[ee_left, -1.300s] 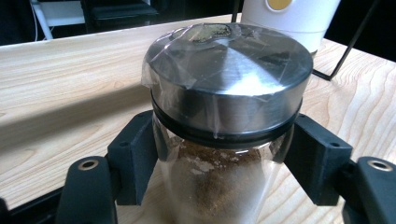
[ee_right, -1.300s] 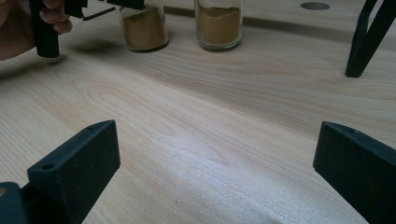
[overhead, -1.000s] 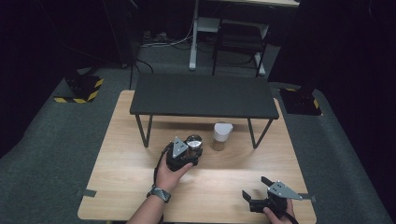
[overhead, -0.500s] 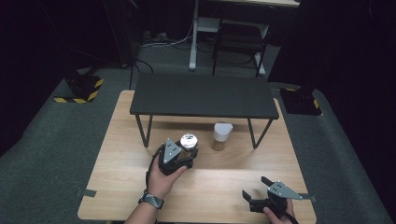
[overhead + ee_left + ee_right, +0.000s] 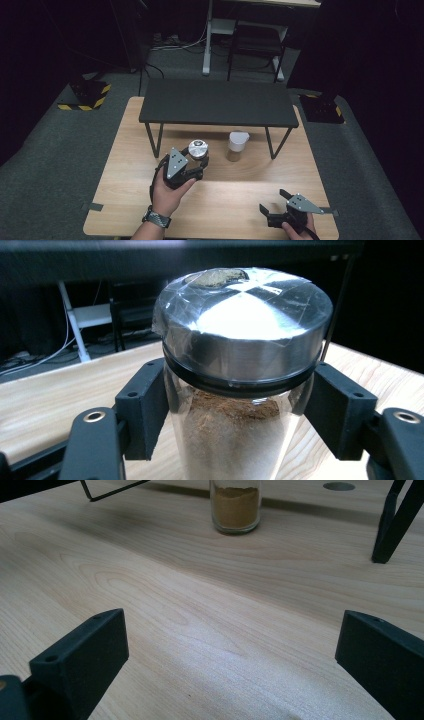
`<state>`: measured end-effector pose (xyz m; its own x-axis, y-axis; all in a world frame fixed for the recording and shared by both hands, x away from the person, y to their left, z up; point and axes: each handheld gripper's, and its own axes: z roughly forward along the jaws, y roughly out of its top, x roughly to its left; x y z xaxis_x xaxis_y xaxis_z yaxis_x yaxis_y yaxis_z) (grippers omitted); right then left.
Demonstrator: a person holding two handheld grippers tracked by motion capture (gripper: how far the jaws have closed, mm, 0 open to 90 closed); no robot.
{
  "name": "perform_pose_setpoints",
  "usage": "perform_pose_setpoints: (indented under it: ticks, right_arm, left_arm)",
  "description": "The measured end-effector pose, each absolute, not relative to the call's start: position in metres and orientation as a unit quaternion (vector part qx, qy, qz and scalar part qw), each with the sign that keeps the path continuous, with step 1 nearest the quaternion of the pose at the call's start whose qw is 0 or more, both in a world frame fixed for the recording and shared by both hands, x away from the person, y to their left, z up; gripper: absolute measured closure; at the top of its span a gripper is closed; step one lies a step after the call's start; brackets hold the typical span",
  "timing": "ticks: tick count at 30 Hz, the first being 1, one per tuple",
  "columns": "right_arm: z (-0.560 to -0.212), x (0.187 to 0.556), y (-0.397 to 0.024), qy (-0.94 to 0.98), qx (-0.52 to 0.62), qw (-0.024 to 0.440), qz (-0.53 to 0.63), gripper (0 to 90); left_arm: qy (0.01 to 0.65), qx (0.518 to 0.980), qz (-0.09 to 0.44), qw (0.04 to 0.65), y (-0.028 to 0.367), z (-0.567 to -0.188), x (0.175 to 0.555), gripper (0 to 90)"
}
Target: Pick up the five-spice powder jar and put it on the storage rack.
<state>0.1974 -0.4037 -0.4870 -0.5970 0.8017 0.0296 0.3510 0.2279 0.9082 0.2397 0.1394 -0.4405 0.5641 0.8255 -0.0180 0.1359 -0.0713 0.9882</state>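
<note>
My left gripper (image 5: 196,161) is shut on a glass spice jar (image 5: 198,149) with a shiny metal lid, holding it upright just above the wooden table (image 5: 130,200), in front of the black shelf (image 5: 215,102). In the left gripper view the black pads (image 5: 145,410) press on the glass just under the jar's lid (image 5: 245,325), and reddish-brown powder shows inside. A second jar (image 5: 238,145) with a white cap and mustard-coloured powder (image 5: 235,507) stands under the shelf's front edge. My right gripper (image 5: 277,202) (image 5: 230,665) stands open near the table's front right, nothing between its fingers.
The black shelf stands on thin metal legs (image 5: 395,520) across the back half of the table. Yellow-and-black striped blocks (image 5: 85,97) lie on the floor to the left and right. A chair and a desk frame (image 5: 255,45) stand behind the table.
My left gripper has risen with the metal-lidded jar and drifted a little to the left. The right gripper has stayed put.
</note>
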Motion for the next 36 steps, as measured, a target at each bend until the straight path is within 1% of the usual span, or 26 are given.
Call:
perform_pose_setpoints:
  ticks: [13, 20, 27, 32, 36]
  right_arm:
    - [-0.487, 0.197, -0.404, 0.75, 0.383, 0.231, 0.488, 0.3]
    - [-0.487, 0.198, -0.404, 0.75, 0.383, 0.23, 0.488, 0.3]
    - [-0.487, 0.198, -0.405, 0.748, 0.385, 0.228, 0.49, 0.3]
    - [-0.487, 0.198, -0.405, 0.749, 0.383, 0.229, 0.49, 0.3]
    - [-0.488, 0.198, -0.406, 0.748, 0.384, 0.228, 0.492, 0.3]
  left_arm:
    - [0.358, 0.642, 0.321, 0.597, 0.143, -0.414, 0.225, 31.3]
    - [0.355, 0.637, 0.33, 0.599, 0.142, -0.4, 0.224, 31.3]
    - [0.349, 0.632, 0.344, 0.6, 0.137, -0.376, 0.241, 31.3]
    - [0.345, 0.628, 0.35, 0.604, 0.134, -0.368, 0.247, 31.3]
    - [0.346, 0.628, 0.36, 0.596, 0.125, -0.358, 0.261, 31.3]
